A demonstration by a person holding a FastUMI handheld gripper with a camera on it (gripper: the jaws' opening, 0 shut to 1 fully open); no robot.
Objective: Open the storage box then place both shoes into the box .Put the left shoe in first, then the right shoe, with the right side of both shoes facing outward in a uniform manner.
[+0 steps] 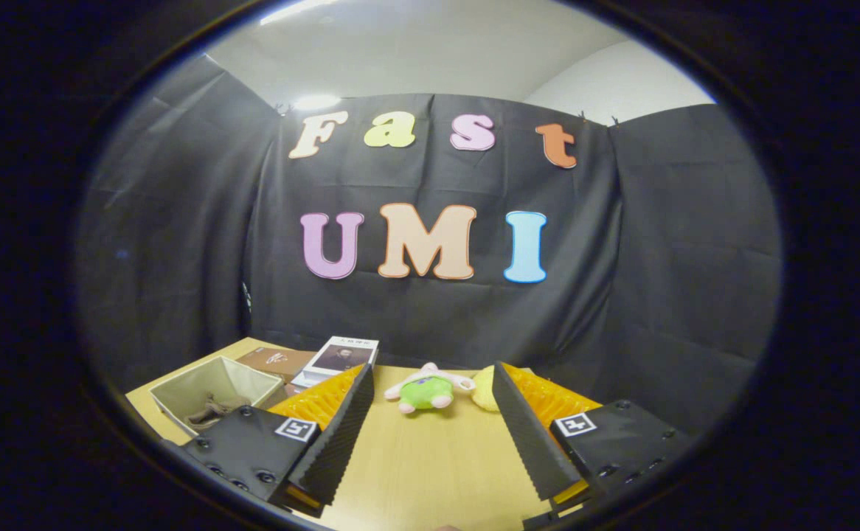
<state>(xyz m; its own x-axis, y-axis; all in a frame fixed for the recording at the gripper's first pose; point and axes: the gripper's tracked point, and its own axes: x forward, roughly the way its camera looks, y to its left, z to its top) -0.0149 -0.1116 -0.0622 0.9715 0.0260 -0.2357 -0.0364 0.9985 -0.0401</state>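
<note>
Tongs (pixel 430 383) spread wide, nothing between the two fingers, just bare wood-grain desk (pixel 430 472). Fingers are flat slabs with ribbed, sawtooth inner faces; each mount block carries a square marker tag.

Storage box (pixel 212 387): open-topped, soft fabric walls, pale greyish-beige, rectangular, sitting on the desk beyond the left finger. Something brownish and crumpled lies inside; can't tell what it is. Box's near corner is hidden behind the left finger mount.

Beyond the fingertips, between them: small plush toy (pixel 428 389), green body, pale limbs, lying on the desk. Just beside it a yellow rounded thing (pixel 484 389), mostly hidden by the right finger.

Behind the box: a brown flat box (pixel 276 361) and a white book-like item (pixel 340 358), stacked unevenly, lower parts covered by the left finger.
</note>
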